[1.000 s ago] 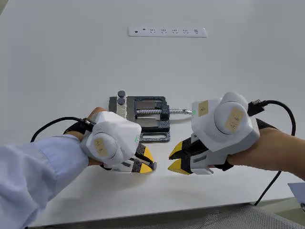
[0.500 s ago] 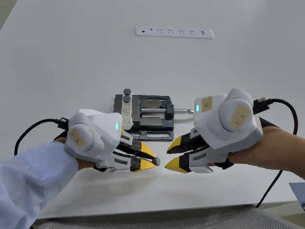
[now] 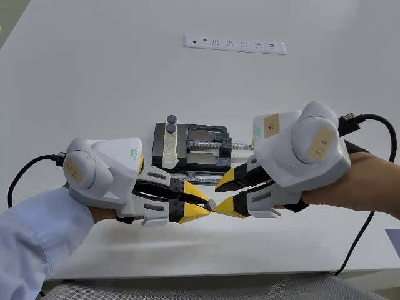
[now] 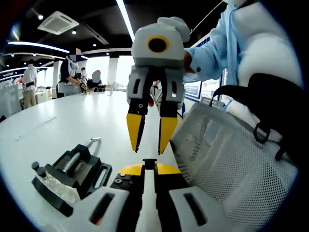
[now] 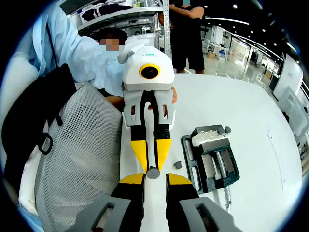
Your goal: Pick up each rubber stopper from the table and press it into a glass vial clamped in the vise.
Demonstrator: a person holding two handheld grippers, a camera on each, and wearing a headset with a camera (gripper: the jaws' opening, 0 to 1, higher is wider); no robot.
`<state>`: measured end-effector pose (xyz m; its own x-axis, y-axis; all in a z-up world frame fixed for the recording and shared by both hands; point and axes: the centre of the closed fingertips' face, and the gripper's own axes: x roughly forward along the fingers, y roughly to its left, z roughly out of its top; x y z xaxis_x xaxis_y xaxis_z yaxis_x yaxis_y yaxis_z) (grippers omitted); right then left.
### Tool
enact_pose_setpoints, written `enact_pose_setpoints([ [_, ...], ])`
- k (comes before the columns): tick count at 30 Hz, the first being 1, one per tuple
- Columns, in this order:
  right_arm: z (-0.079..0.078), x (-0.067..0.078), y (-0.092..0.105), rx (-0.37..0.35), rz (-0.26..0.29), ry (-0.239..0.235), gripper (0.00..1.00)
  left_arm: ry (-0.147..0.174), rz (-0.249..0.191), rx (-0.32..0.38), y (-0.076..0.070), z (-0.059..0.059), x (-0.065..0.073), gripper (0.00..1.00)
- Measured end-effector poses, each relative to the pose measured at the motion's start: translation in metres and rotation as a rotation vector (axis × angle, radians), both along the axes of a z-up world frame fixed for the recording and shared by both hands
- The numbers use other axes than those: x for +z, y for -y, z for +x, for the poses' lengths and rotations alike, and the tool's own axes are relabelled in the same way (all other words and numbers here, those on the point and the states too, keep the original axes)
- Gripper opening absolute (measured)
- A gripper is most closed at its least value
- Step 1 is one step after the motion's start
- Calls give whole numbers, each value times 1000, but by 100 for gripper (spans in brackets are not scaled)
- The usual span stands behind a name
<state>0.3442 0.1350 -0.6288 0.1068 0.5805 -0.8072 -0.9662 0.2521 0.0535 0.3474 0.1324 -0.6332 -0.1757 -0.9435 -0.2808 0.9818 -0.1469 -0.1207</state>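
Head view: tan stickers point(image 3: 267, 125) on both gripper housings carry writing too small to read. At centre frame, the left gripper point(image 3: 205, 205) has its fingers point(image 5: 140, 152) clamped on a grey rubber stopper point(image 5: 153, 172). It faces the right gripper point(image 3: 217, 199), whose fingers point(image 4: 135, 130) stand apart. Above them on the white table point(image 3: 94, 75), the vise point(image 3: 203, 150) holds two stoppered glass vials point(image 3: 169, 147). In the right gripper view, another stopper point(image 5: 177, 165) lies just beside the vise.

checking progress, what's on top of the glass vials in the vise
Two dark rubber stoppers sit on the glass vials at the far end of the vise. The nearer glass looks uncapped. How deep the stoppers go is too small to tell.
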Motion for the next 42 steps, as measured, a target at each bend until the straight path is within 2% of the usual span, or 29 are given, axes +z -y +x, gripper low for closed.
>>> enact_pose_setpoints([
  [7,-3,7,-5,50,-15,11,12,-40,-48,14,-4,-1,11,1],
  [17,-5,10,-10,96,-21,7,11,-50,-84,9,-4,-3,21,1],
  [42,-2,13,-13,129,-27,19,8,-58,-96,18,-6,0,21,1],
])
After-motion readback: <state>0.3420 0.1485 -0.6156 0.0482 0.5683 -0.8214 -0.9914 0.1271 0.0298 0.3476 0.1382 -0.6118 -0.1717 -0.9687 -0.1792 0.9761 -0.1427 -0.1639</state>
